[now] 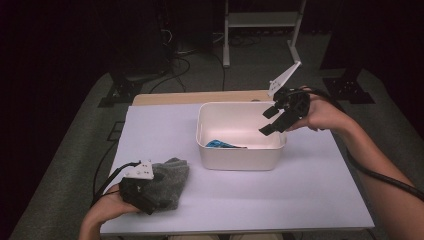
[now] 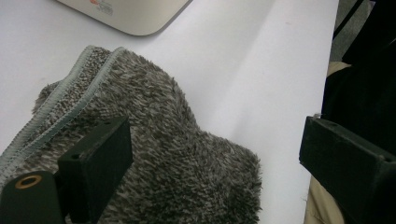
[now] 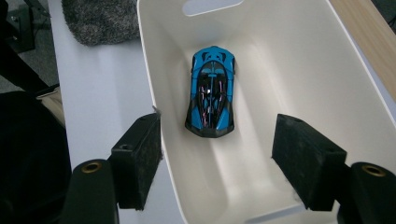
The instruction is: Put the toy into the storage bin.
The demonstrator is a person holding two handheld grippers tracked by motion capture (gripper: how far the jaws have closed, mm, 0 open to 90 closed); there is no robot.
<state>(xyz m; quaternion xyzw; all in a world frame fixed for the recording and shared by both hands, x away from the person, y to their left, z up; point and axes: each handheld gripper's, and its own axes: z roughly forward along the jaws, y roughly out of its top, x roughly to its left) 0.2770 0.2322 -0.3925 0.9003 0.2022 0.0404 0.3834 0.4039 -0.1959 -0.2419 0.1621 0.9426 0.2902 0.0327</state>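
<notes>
High view, nearest first: the left gripper (image 1: 142,192) rests at the front left of the table (image 1: 310,200), its jaws spread wide over a fuzzy grey cloth (image 1: 172,180) that lies flat there, not yet pinched. In the left gripper view one pad sits on the cloth's (image 2: 177,154) nap while the other hangs past its edge. The cloth is thick and shaggy, with a pale stitched hem. Farther back, the right gripper (image 1: 274,121) hovers with jaws apart and empty over the white bin (image 1: 240,160), which holds a blue toy car (image 3: 211,91) lying lengthwise. The bin lies up and right of the cloth, so the left hand is the nearer one for lifting it.
</notes>
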